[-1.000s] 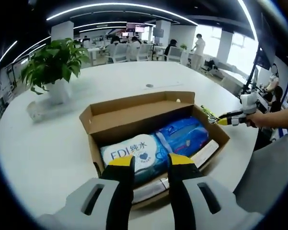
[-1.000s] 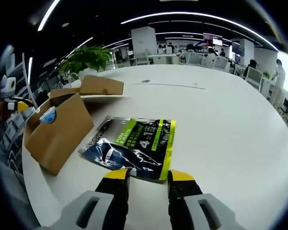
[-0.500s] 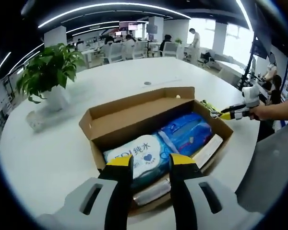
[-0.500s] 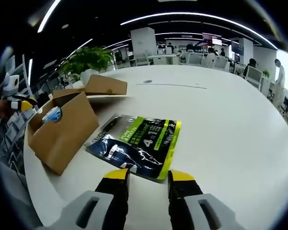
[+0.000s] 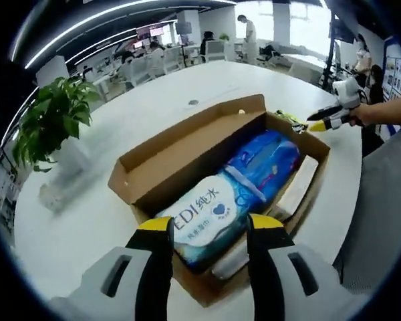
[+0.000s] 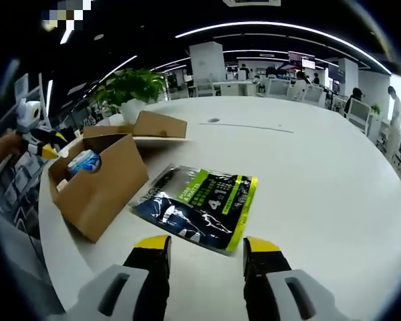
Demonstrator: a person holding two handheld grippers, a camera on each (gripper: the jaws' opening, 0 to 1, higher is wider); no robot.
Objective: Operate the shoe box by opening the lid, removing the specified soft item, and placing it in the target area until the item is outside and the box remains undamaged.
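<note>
The brown cardboard shoe box stands open on the white table, its lid folded back on the far side. Inside lie a white and blue wipes pack, a blue soft pack and a white flat item along the right wall. My left gripper hovers open over the box's near end, above the wipes pack. A black and green pouch lies flat on the table beside the box. My right gripper is open just short of the pouch, holding nothing. It also appears past the box's far corner.
A potted green plant stands on the table left of the box; in the right gripper view the plant is behind the box. A grey chair sits at the table's edge. Wide bare table stretches to the pouch's right.
The left gripper has moved closer over the box, and its jaws stand a little wider. The right gripper has drawn back slightly from the pouch, which stays flat on the table.
</note>
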